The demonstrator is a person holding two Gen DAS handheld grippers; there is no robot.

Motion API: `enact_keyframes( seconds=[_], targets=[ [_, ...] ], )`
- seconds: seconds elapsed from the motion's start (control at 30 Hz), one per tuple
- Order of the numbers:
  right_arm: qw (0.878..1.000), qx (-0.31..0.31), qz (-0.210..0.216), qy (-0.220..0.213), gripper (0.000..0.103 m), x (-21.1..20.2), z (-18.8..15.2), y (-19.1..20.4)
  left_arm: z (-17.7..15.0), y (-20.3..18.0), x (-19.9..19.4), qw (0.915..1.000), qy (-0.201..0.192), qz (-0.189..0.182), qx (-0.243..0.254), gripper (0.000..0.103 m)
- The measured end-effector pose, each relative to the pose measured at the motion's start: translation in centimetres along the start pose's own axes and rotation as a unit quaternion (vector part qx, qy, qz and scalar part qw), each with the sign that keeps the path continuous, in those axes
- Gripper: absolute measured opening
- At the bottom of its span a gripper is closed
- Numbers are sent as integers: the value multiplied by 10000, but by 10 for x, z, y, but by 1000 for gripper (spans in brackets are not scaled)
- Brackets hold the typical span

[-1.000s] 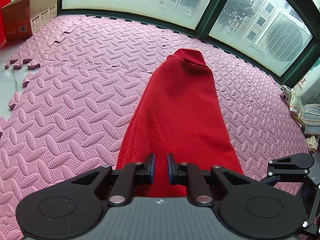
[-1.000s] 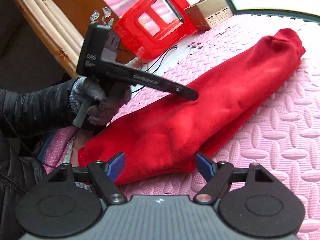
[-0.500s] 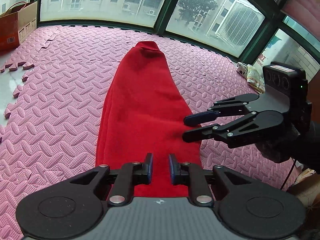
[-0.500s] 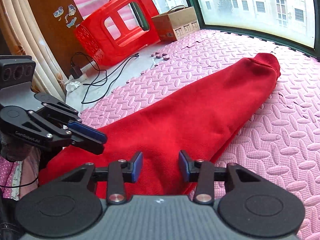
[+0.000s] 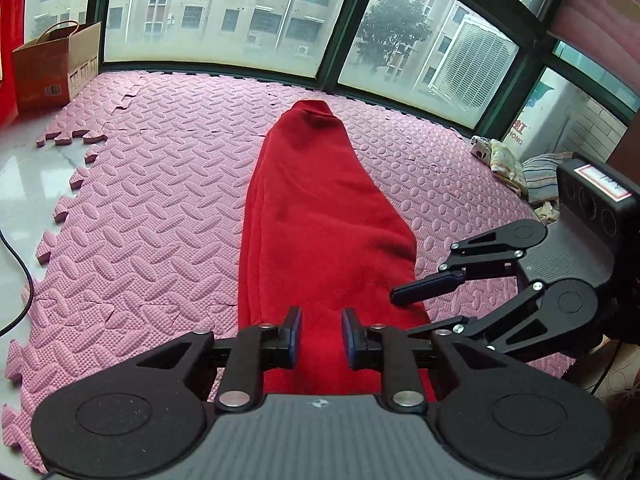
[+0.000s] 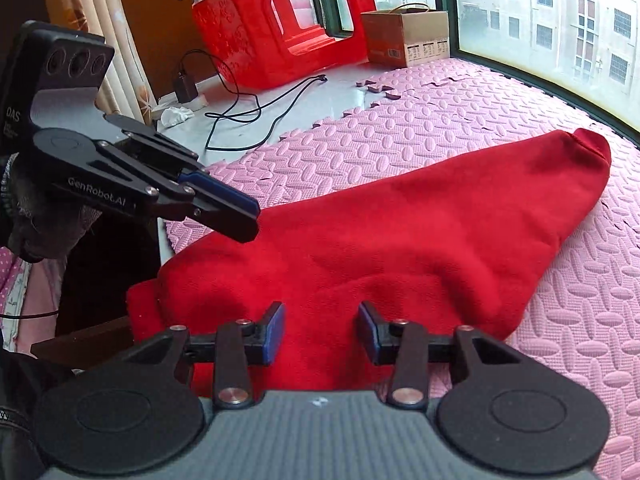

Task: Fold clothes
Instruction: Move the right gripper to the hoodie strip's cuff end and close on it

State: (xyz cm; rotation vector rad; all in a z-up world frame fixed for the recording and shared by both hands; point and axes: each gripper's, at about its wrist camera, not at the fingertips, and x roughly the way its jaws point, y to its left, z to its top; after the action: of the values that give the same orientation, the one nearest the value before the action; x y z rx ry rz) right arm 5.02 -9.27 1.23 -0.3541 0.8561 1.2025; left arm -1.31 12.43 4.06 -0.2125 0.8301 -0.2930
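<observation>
With the long red fleece garment (image 5: pixel 320 216) lying on the pink foam floor mat (image 5: pixel 152 208), long axis straight ahead of both jaws, left gripper (image 5: pixel 320 338) stands narrowly parted and right gripper (image 6: pixel 320 328) wider, both empty over its near end.

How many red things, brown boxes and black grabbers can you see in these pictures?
Red things: 2, the red garment and the red stool.
Brown boxes: 1, the cardboard box.
Black grabbers: 2, the left gripper and the right gripper.
Total: 5.

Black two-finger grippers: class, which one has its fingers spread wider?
The right gripper; its blue-padded fingers stand clearly farther apart than the left gripper's narrow gap.
</observation>
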Motion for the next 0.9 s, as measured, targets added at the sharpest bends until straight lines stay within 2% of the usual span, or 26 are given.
enact_keyframes(
  seconds=[0.2,0.4,0.53,0.63,0.7,0.9],
  targets=[
    [9998,-107,70,-151,41,4,2,28,-12,-10,-8,9996,-19,-174,219,31],
    [9994,-98,127,-299,41,17,2,45,-32,7,-5,9999,105,51,-10,28],
    [9993,-20,133,-347,42,23,6,49,-36,17,-6,9997,92,193,-128,32],
    [9991,66,128,-411,42,12,8,45,-35,17,-11,9998,6,172,-140,32],
    [9987,175,84,-471,50,3,10,37,-32,13,-15,9998,-83,161,-124,30],
    [9962,667,-220,-514,50,-12,19,-7,-13,2,-13,9994,-316,-13,-134,30]
  ],
)
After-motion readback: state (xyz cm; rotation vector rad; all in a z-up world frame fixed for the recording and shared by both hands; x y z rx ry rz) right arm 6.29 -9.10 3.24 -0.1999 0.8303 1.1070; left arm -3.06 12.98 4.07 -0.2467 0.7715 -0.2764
